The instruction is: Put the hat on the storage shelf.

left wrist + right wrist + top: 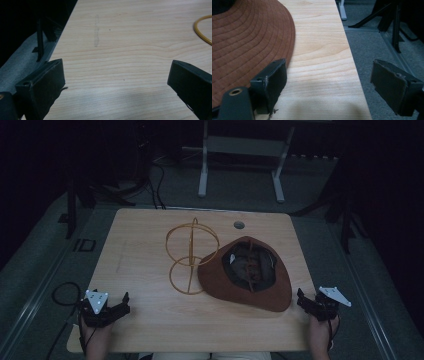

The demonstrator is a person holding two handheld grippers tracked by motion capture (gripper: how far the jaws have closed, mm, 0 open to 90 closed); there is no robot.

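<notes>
A brown brimmed hat (246,274) lies upside down right of the table's middle, its dark inside facing up. Beside it on the left stands a golden wire hat stand (191,255) made of rings, touching the hat's brim. My left gripper (121,306) rests at the table's front left corner, open, with bare wood between its jaws; a piece of the stand's ring (203,31) shows far right in the left gripper view. My right gripper (303,301) sits open at the table's front right edge. The hat's stitched brim (247,47) lies just beyond its left jaw.
The wooden table (150,235) has a round cable hole (239,225) near its far edge. Grey floor surrounds it, with a white frame (240,150) behind and dark stands (395,30) to the right. A black cable (62,292) loops on the floor at the left.
</notes>
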